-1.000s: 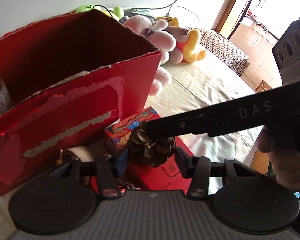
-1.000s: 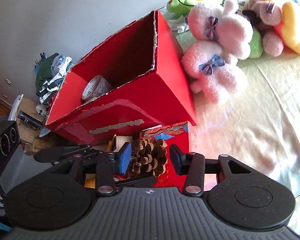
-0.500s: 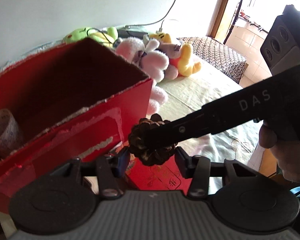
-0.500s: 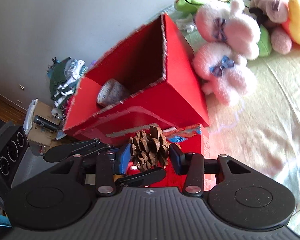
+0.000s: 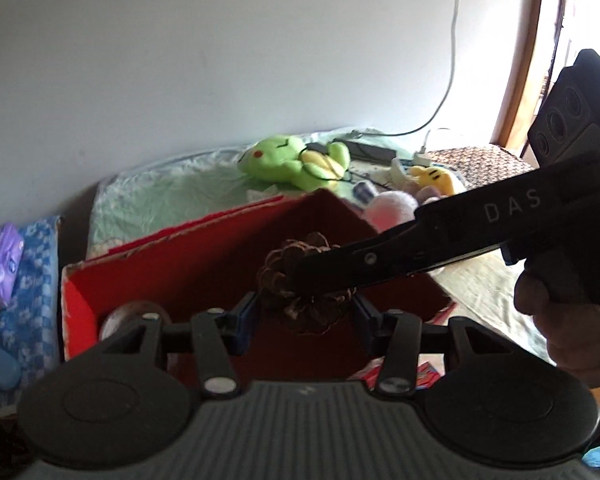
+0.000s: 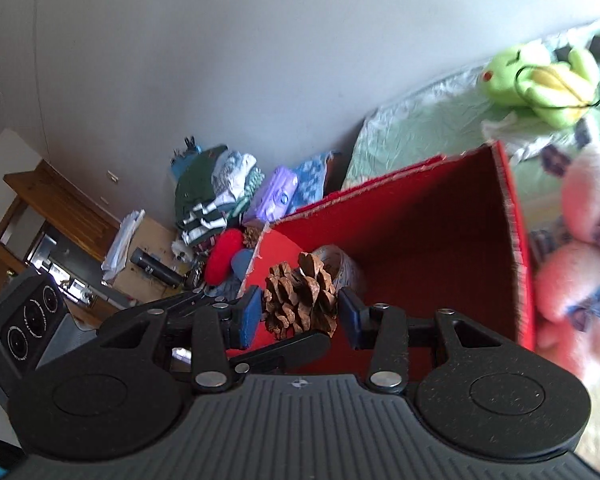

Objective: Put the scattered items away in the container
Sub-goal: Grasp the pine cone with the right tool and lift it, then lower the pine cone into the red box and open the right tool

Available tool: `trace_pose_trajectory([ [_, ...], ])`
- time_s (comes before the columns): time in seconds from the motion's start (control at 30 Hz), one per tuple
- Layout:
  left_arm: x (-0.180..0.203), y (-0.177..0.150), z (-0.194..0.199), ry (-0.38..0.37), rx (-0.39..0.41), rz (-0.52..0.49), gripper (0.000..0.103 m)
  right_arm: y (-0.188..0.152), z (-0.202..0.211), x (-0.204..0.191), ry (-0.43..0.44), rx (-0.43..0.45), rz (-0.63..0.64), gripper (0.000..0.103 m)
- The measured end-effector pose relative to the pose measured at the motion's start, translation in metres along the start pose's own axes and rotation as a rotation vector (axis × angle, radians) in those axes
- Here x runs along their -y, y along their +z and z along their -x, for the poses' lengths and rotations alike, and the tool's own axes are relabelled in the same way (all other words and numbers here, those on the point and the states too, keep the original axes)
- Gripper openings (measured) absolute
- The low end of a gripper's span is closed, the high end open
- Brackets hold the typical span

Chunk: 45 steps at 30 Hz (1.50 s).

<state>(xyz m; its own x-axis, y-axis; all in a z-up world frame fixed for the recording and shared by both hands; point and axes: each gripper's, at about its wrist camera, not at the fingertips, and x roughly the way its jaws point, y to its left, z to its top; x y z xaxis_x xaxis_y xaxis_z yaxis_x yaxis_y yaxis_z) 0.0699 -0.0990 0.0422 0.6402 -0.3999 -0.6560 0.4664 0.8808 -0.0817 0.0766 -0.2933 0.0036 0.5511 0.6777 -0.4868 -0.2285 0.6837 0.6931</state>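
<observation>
The pine cone [image 6: 300, 298] is being carried between both sets of jaws, above the open red box [image 6: 440, 240]. The right gripper [image 6: 300, 312] and left gripper [image 5: 304, 312] are each gripping it, partly closed. One pale roll [image 6: 342, 266] is lying inside already; release is pending. Plush toys [image 6: 580, 272] are sitting beyond, clear of the path.

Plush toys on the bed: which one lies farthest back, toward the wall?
The green plush, lying alone with a dark cord across it near the wall; the pink plush lies right beside the red box.
</observation>
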Motion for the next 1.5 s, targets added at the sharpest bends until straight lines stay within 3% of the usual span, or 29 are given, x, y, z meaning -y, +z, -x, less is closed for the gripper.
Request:
trace_pose_trajectory([
  [0.27, -0.043, -0.024, -0.051, 0.134, -0.24, 0.083, 0.05, 0.011, -0.111, 0.029, -0.102, -0.307, -0.22, 0.044],
  [0.43, -0.061, -0.029, -0.048, 0.175, -0.259, 0.12, 0.05, 0.007, -0.157, 0.032, -0.189, -0.449, -0.249, 0.044],
  [0.53, -0.067, -0.028, -0.043, 0.158, -0.244, 0.15, 0.051, 0.008, -0.172, 0.027, -0.187, -0.515, -0.234, 0.046],
  [0.63, -0.066, -0.029, -0.044, 0.161, -0.24, 0.139, 0.051, 0.007, -0.171, 0.024, -0.175, -0.534, -0.204, 0.048],
  [0.73, -0.064, -0.032, -0.042, 0.147, -0.234, 0.134, 0.051, 0.009, -0.156, 0.03, -0.165, -0.468, -0.235, 0.052],
  [0.93, -0.066, -0.037, -0.034, 0.049, -0.208, 0.163, 0.051, 0.02, -0.135, 0.025, -0.276, -0.414, -0.124, 0.042],
  [0.97, -0.066, -0.037, -0.035, 0.035, -0.206, 0.167, 0.051, 0.021, -0.136, 0.023, -0.311, -0.421, -0.088, 0.036],
  [1.07, -0.063, -0.036, -0.038, 0.007, -0.212, 0.169, 0.05, 0.017, -0.148, 0.018, -0.38, -0.488, -0.002, 0.033],
  [1.2, -0.063, -0.037, -0.042, -0.029, -0.227, 0.192, 0.049, 0.002, -0.171, 0.009, -0.367, -0.633, 0.094, 0.029],
  [1.3, -0.065, -0.037, -0.041, -0.05, -0.234, 0.206, 0.05, -0.002, -0.181, 0.0, -0.353, -0.652, 0.148, 0.029],
  [1.37, -0.066, -0.037, -0.042, -0.031, -0.244, 0.208, 0.059, -0.008, -0.189, -0.006, -0.306, -0.689, 0.18, 0.027],
  [1.43, -0.071, -0.039, -0.044, -0.018, -0.256, 0.229, 0.062, -0.014, -0.192, -0.01, -0.236, -0.733, 0.205, 0.026],
  [1.5, -0.072, -0.04, -0.045, -0.02, -0.262, 0.235, 0.061, -0.017, -0.19, -0.012, -0.22, -0.741, 0.229, 0.025],
])
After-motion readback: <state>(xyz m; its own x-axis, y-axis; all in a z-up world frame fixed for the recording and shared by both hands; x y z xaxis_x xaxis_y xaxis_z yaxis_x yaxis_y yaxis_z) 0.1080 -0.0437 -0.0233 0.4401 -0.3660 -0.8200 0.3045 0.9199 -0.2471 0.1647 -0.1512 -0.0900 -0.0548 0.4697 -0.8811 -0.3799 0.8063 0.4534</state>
